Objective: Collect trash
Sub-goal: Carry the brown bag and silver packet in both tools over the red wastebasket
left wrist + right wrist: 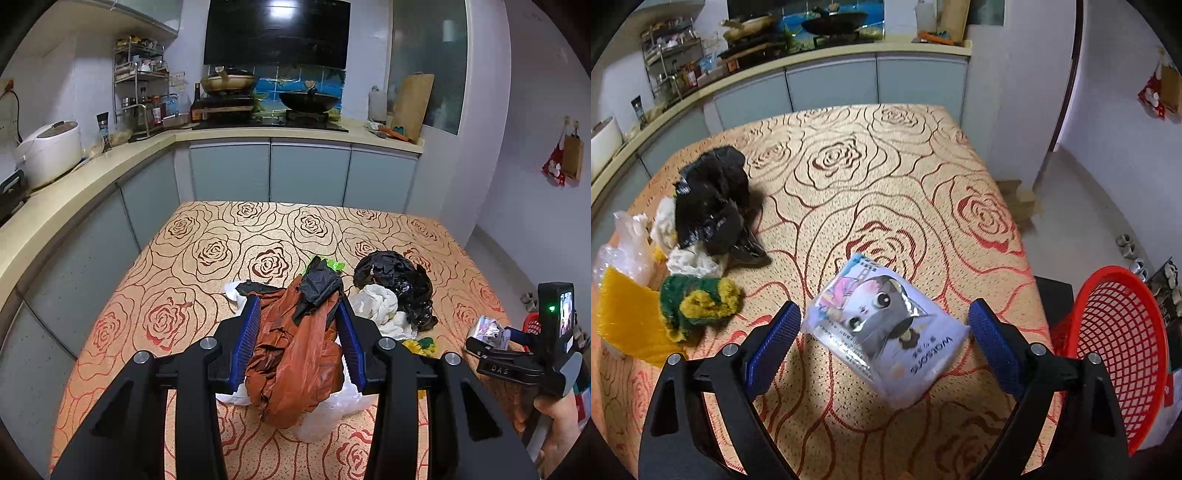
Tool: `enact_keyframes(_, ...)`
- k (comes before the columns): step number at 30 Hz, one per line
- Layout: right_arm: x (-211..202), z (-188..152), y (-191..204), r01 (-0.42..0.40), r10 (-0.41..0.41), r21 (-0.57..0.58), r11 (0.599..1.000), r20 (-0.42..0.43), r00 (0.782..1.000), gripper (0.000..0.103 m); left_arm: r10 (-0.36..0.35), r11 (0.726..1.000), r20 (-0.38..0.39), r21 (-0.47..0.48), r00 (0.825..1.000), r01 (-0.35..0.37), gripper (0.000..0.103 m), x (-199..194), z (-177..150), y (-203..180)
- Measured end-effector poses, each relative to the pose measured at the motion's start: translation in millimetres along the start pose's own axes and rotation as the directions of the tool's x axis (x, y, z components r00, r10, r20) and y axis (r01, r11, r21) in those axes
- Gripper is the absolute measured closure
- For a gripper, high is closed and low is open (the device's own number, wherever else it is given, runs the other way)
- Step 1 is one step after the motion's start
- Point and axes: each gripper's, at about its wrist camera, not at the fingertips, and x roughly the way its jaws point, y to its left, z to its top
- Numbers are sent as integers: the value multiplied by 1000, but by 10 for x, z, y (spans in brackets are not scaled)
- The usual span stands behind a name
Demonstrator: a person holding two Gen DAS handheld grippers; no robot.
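Note:
My left gripper [298, 310] is shut on a crumpled orange-brown plastic bag [295, 362] with a black scrap [317, 288] on top, above clear plastic. Behind it lie a black bag [399, 284] and white tissue [380, 306]. My right gripper [882, 321] is shut on a pale tissue packet with a cartoon cat [886, 328], held tilted above the table; the pads touch its two ends. It also shows in the left wrist view [487, 328]. A red mesh basket [1115, 354] stands at the table's right edge.
The rose-patterned tablecloth [886, 177] covers the table. The black bag [713, 199], white tissue [690, 258], a green-yellow sponge [698, 302], yellow cloth [628, 325] and clear plastic [624, 251] lie left. Kitchen counter [92, 173] and cabinets stand beyond.

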Motion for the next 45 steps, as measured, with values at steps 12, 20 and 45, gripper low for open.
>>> enact_keyframes(12, -17, -64, -27, -2, 2, -2, 1000, 19, 1000, 41, 0, 1000, -12, 1, 1000, 0, 63, 35, -48, -8)
enact_keyframes(20, -196, -117, -86, -39, 38, 26, 999, 36, 999, 50, 3, 1000, -4, 17, 1000, -3, 63, 21, -39, -33)
enact_keyframes(45, -1524, -42, -87, -62, 51, 24, 998, 324, 945, 50, -35, 998, 94, 57, 995, 30, 63, -349, 27, -344)
